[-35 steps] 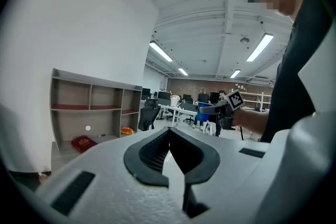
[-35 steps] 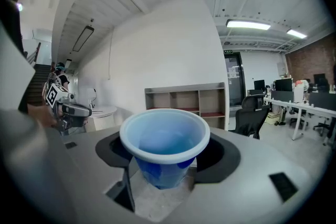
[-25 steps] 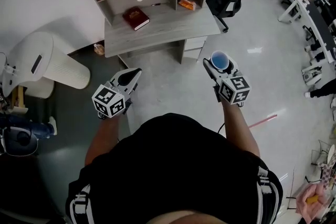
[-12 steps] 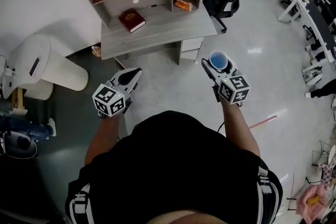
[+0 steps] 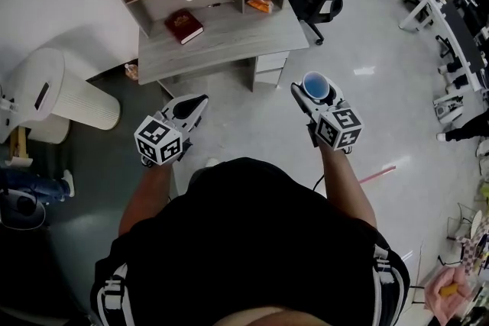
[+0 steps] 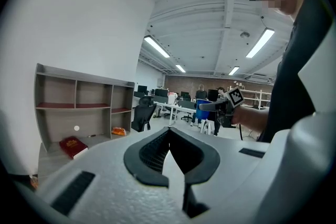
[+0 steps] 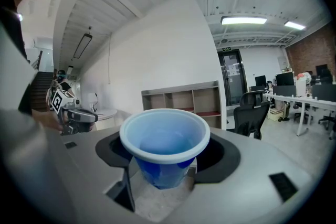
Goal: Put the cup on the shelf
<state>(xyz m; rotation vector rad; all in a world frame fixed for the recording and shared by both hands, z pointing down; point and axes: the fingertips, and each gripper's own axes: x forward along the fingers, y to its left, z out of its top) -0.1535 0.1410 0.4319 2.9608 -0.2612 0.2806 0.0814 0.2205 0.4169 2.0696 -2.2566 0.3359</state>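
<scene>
Cup upright, mouth upward

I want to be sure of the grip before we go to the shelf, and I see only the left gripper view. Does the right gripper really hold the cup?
Observer: Yes, the jaws of the right gripper press on the blue cup from both sides.
Operator: Is anything inside it?
Observer: No, its inside looks empty.
Operator: What stands left of the desk?
Observer: A white rounded appliance.
</scene>
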